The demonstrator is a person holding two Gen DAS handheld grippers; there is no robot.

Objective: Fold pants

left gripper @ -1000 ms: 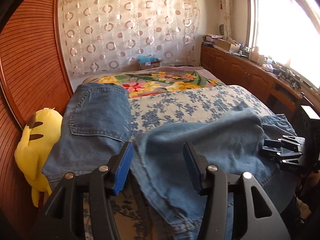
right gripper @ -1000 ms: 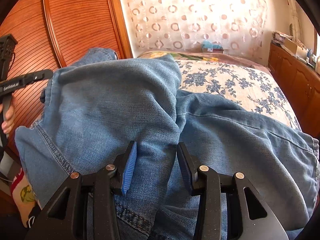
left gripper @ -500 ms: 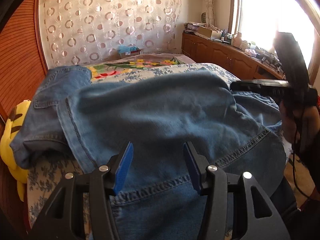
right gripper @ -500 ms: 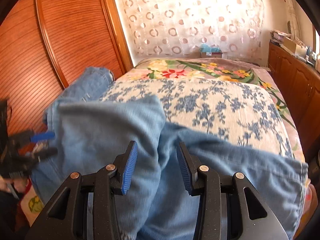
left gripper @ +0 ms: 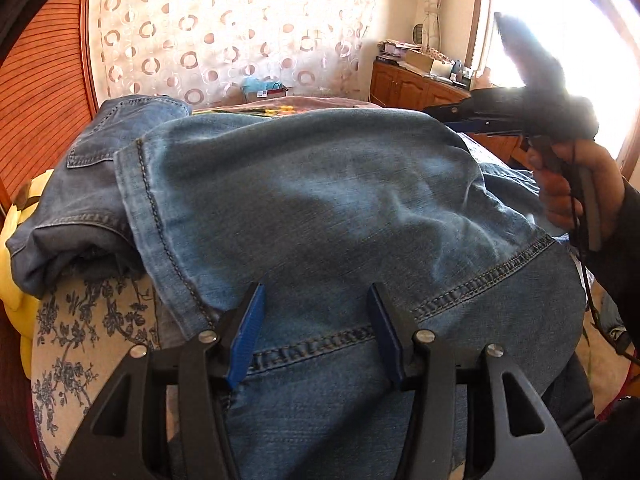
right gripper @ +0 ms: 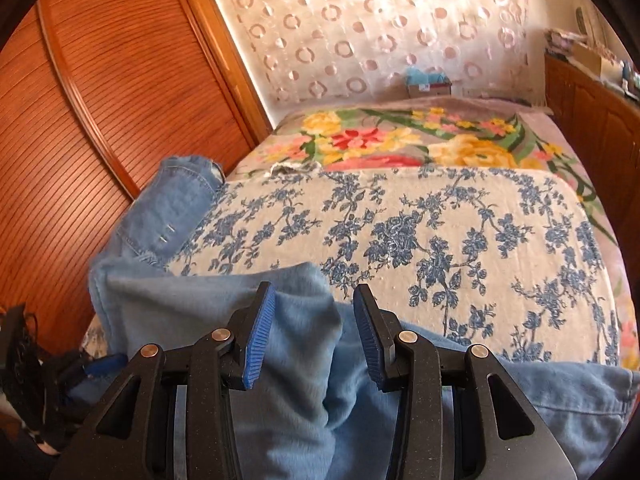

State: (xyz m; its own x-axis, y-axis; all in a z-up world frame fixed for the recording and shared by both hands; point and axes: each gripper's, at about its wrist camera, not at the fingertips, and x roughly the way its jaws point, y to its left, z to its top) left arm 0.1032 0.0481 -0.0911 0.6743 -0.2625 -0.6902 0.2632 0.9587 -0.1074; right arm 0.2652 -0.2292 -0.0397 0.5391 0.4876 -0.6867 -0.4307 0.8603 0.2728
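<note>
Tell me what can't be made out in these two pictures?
- Left wrist view: right tool is motion-blurred against window glare; its tips are unclear.
- Left wrist view: yellow plush toy is mostly hidden behind the jeans.
- Right wrist view: left tool is dark and cut off by the picture's edge.
- Both views: the jeans' near end runs under the tools.

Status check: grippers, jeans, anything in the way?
Left gripper and right gripper open over denim, nothing clamped. Jeans bunched on the bed, unfolded. Nothing blocking.
</note>
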